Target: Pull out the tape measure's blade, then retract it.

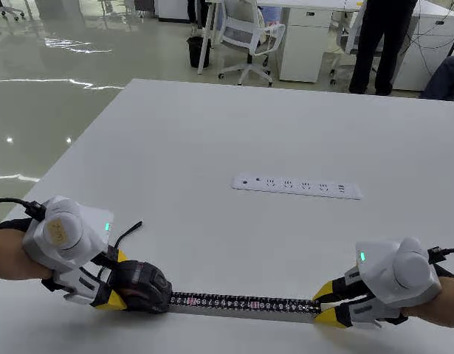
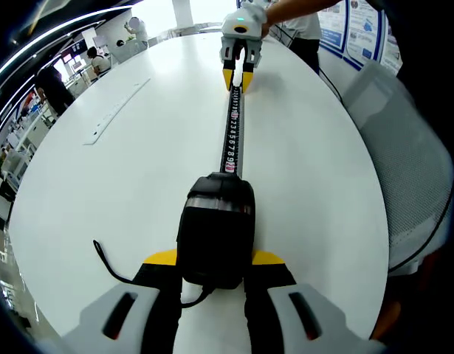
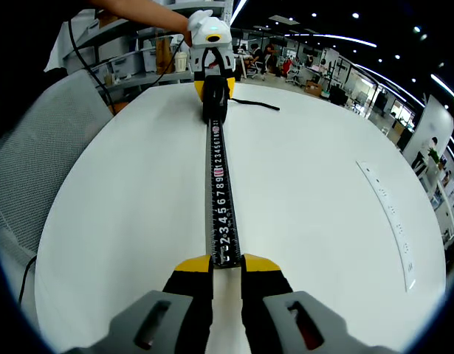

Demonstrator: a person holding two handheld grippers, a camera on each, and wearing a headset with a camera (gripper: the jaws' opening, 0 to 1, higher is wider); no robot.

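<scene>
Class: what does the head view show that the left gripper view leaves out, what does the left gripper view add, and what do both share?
The head view adds the left gripper seen whole from outside, plus a white office chair, a black bin and glossy floor beyond the table. The left gripper view adds a grey mesh chair back beside the table and wall posters. Both share the black tape case clamped in the left gripper, the blade stretched flat to the right gripper, and the power strip.

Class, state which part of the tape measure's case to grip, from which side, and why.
Grip the case across its flat side faces, from the end opposite the blade, as the left gripper does; parallel faces suit jaws, blade runs free.
</scene>
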